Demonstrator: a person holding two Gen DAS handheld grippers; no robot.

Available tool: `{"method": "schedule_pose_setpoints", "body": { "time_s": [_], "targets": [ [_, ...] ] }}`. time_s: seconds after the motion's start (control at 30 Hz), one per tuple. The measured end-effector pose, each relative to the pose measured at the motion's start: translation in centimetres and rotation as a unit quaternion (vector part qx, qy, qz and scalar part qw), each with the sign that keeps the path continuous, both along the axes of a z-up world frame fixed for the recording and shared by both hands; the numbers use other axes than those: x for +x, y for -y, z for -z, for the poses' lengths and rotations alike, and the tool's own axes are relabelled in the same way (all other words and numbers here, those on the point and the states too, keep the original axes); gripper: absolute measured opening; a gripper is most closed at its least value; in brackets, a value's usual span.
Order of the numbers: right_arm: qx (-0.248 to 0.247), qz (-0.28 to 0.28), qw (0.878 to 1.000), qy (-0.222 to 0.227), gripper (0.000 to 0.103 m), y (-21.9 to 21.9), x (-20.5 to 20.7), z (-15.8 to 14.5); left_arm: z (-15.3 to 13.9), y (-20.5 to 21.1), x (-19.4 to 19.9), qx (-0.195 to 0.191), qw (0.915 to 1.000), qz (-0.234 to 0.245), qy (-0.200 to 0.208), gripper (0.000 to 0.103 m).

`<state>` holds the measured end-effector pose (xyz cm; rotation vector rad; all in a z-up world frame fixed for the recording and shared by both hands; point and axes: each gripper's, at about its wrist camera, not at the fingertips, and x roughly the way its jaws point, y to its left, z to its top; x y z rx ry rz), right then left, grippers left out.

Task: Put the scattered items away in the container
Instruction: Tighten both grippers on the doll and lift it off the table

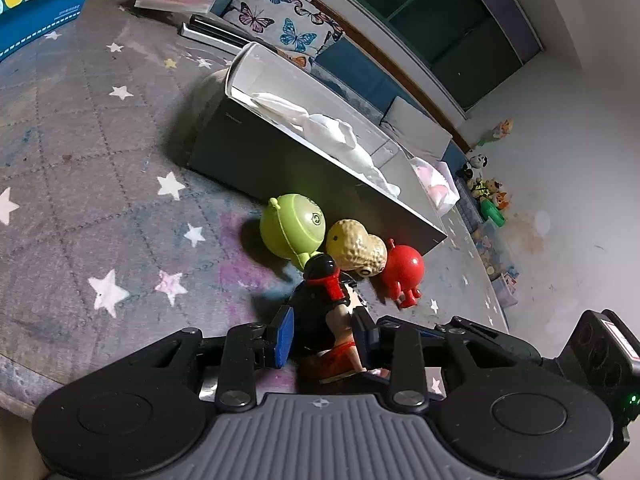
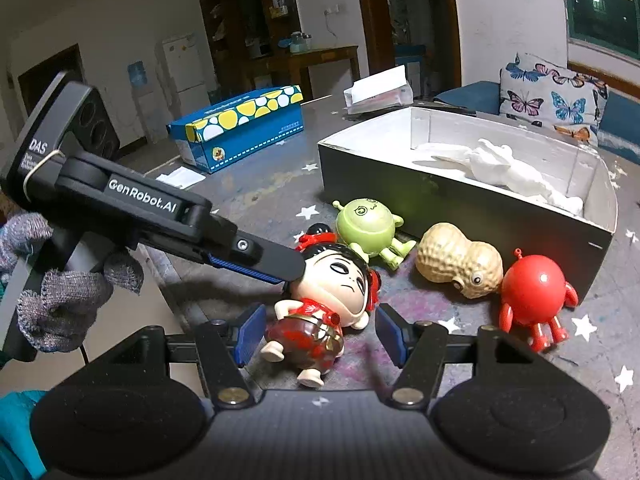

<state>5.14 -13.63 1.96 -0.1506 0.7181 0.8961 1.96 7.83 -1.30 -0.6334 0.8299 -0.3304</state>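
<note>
Four toys (image 2: 460, 266) lie just before the box (image 2: 460, 204) holding paper (image 2: 504, 168).

Green figure (image 2: 366, 229), tan peanut (image 2: 460, 265), red figure (image 2: 534, 292), star-patterned grey mat (image 1: 100, 152).

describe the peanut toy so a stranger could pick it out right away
Find the open grey box with white paper inside, on the star-patterned mat. Four toys lie along its near wall. The peanut toy lies between the green round figure and the red round figure, the only tan, dimpled, two-lobed one.
</note>
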Motion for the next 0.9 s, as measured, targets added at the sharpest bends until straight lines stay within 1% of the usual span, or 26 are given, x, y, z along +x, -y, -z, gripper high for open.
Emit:
{"method": "schedule_pose_setpoints", "body": {
  "time_s": [0.13, 0.33, 0.53, 0.63, 0.7, 0.9],
  "targets": [
    [0.011, -0.001, 1.0, -0.009, 0.062, 0.1, 0.2, -0.1, 0.2, -0.6, -0.2, -0.009, 1.0, -0.004, 0.0, 0.036],
    [0.02, -0.007, 1.0, -0.01, 0.062, 0.0, 0.0, -0.4, 0.7, -1.4, -0.4, -0.019, 0.9998, -0.007, 0.001, 0.036],
    [0.017, -0.008, 1.0, -0.015, 0.062, -0.1, -0.1, -0.2, 1.1, -2.3, -0.5, -0.023, 0.9995, -0.021, 0.0, 0.034],
    [0.016, -0.006, 1.0, -0.016, 0.062, -0.3, 0.1, 0.1, 1.2, -2.6, -0.4, -0.018, 0.9995, -0.027, -0.002, 0.034],
    [0.015, -0.002, 1.0, -0.017, 0.062, -0.3, 0.3, 0.2, 1.5, -2.7, -0.3, -0.015, 0.9994, -0.029, -0.007, 0.034],
    [0.005, 0.01, 1.0, -0.021, 0.061, -0.2, 0.9, 0.9, 1.8, -3.0, -0.2, -0.02, 0.9993, -0.032, -0.007, 0.034]
  ]
}}
